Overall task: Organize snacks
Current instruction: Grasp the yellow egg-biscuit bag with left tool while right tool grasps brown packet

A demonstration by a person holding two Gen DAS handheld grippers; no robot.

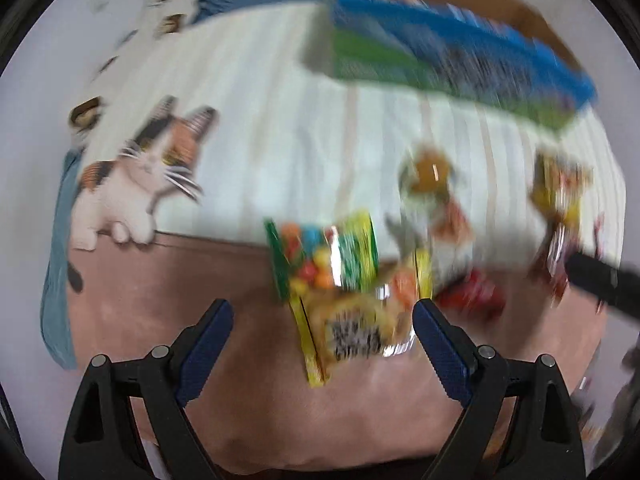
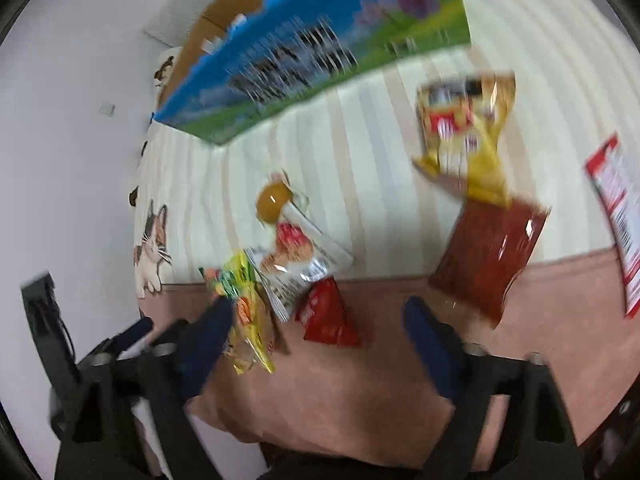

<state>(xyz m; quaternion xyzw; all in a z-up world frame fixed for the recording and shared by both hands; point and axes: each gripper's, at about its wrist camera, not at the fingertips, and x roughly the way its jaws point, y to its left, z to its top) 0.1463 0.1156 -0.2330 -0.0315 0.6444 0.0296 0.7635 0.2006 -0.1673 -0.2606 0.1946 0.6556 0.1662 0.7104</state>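
Note:
Both views are motion-blurred. Several snack packets lie on a bed. My left gripper (image 1: 323, 312) is open, with a yellow packet (image 1: 356, 332) and a green candy packet (image 1: 324, 256) lying between and just past its fingers. My right gripper (image 2: 318, 314) is open above a small red packet (image 2: 326, 318). A white biscuit packet (image 2: 298, 258), a round jelly cup (image 2: 272, 200), a yellow bag (image 2: 468, 128) and a dark red bag (image 2: 490, 258) lie further out. The green and yellow packets (image 2: 240, 308) lie by the right gripper's left finger.
A blue and green carton (image 1: 452, 56) stands open at the far side, also in the right wrist view (image 2: 320, 52). The cover is striped cream with a pink band (image 2: 360, 392) and cat prints (image 1: 136, 184). A red and white packet (image 2: 616, 216) lies far right.

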